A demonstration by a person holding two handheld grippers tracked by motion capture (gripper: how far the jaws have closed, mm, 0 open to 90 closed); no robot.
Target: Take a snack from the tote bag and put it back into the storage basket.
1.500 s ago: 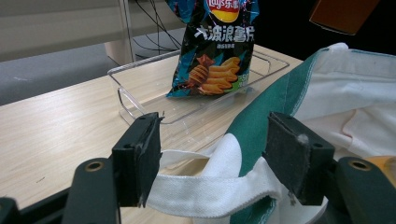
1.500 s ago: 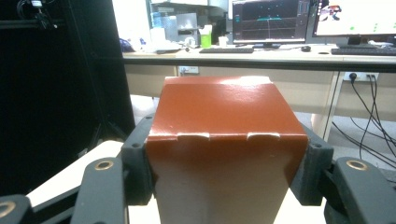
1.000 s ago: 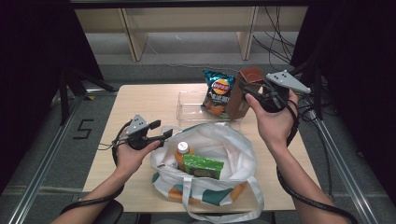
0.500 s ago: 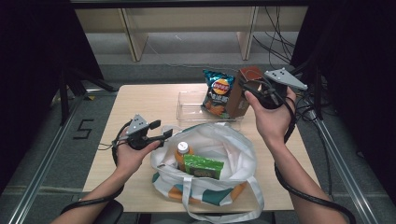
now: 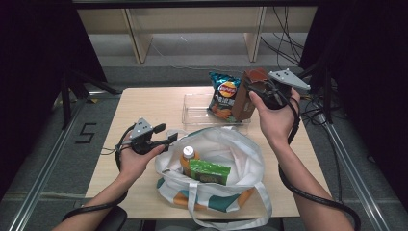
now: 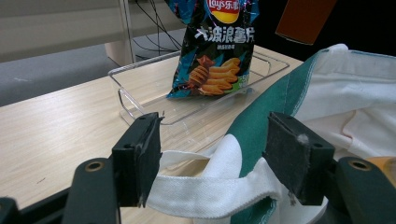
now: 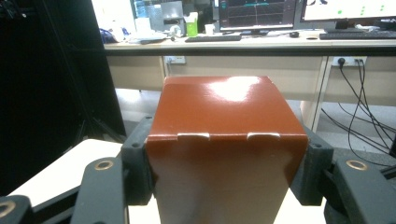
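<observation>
1. I see my right claw (image 5: 250,94) raised above the far right part of the surface (image 5: 154,103), and its jaws press on both sides of a brown box (image 5: 246,98).
2. In the right gripper view the brown box (image 7: 224,154) sits between the two black pads, which touch its left and right walls, so the claw has a firm hold of it. The top flap of the box is closed and shiny.
3. The box hangs in the air, just beside the chip bag (image 5: 223,94) and above the right end of the clear tray (image 5: 197,113).
4. The chip bag stands upright inside the clear tray, near its right end.
5. My left claw (image 5: 171,138) is low on the left side, just beside the rim of the tote bag (image 5: 240,154). Its jaws stand wide apart.
6. In the left gripper view a white strap of the tote bag (image 6: 219,191) lies between the pads, but the pads do not press on it, so this claw holds nothing.
7. The tote bag sits at the near middle of the surface and is open. A bottle (image 5: 188,159) with a white cap and a green packet (image 5: 209,172) stand inside it, touching each other.
</observation>
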